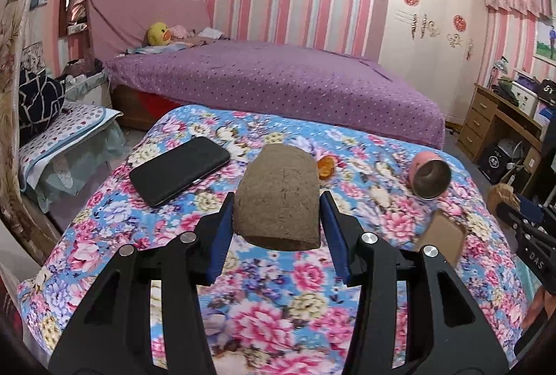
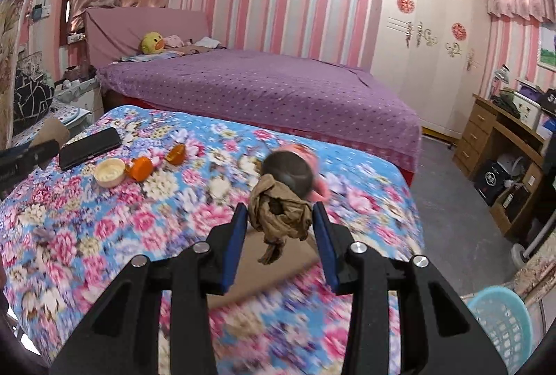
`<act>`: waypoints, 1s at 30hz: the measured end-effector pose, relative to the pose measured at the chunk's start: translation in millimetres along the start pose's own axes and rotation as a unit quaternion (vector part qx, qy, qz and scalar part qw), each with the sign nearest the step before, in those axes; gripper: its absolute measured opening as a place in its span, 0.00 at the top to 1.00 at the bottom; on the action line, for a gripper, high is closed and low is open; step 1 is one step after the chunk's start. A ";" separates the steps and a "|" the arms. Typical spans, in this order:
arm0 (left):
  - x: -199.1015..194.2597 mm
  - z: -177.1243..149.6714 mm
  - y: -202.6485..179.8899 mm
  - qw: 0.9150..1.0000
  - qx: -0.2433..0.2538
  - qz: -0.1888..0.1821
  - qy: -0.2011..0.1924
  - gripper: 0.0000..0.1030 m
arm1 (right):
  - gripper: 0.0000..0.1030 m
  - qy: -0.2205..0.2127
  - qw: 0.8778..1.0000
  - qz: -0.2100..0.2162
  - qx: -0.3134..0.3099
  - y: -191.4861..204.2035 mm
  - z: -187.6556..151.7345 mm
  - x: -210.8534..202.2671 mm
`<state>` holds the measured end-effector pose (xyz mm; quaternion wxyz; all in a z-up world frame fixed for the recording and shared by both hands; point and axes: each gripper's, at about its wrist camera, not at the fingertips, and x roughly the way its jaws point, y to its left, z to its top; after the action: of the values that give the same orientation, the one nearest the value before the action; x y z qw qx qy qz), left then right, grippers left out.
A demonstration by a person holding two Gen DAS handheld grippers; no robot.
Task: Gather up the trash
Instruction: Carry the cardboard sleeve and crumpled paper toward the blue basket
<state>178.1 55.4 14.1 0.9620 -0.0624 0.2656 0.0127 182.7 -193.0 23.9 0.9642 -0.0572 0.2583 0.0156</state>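
Two grippers over a floral table: the left gripper [image 1: 276, 218] clamps a cardboard tube [image 1: 278, 198], the right gripper [image 2: 279, 229] clamps crumpled brown paper [image 2: 279, 215].

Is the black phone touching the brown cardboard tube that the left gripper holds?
Apart. The left wrist view shows flowered cloth between the phone and the cardboard tube, held in the left gripper.
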 end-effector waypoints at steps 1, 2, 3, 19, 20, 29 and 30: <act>-0.5 -1.3 -4.1 1.000 -0.002 -0.006 0.002 0.54 | 0.62 0.000 1.000 -0.004 0.004 -6.4 -3.8 -5.0; -0.7 -2.3 -7.0 1.000 -0.003 -0.010 0.004 0.54 | 0.62 0.000 1.000 -0.007 0.009 -12.5 -7.5 -9.4; -1.0 -3.1 -9.9 1.000 -0.004 -0.013 0.007 0.54 | 0.62 0.000 1.000 -0.010 0.013 -18.2 -11.1 -13.3; -1.7 -33.4 -97.8 0.998 0.047 -0.035 0.023 0.54 | 0.62 0.005 0.997 -0.021 0.071 -99.5 -63.4 -33.4; -2.5 -36.1 -105.4 0.998 0.048 -0.040 0.024 0.54 | 0.62 0.004 0.997 -0.023 0.075 -105.3 -64.9 -34.1; -12.8 -52.4 -180.3 0.994 0.078 -0.069 0.021 0.54 | 0.62 -0.012 0.994 -0.060 0.092 -168.1 -76.4 -54.0; -13.7 -54.0 -188.2 0.994 0.081 -0.072 0.020 0.54 | 0.62 -0.013 0.993 -0.067 0.094 -177.1 -78.7 -56.4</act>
<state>149.6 -138.0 -3.5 0.9567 -0.0032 0.2800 -0.0791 105.4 -378.2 2.5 0.9674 0.0165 0.2420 -0.0723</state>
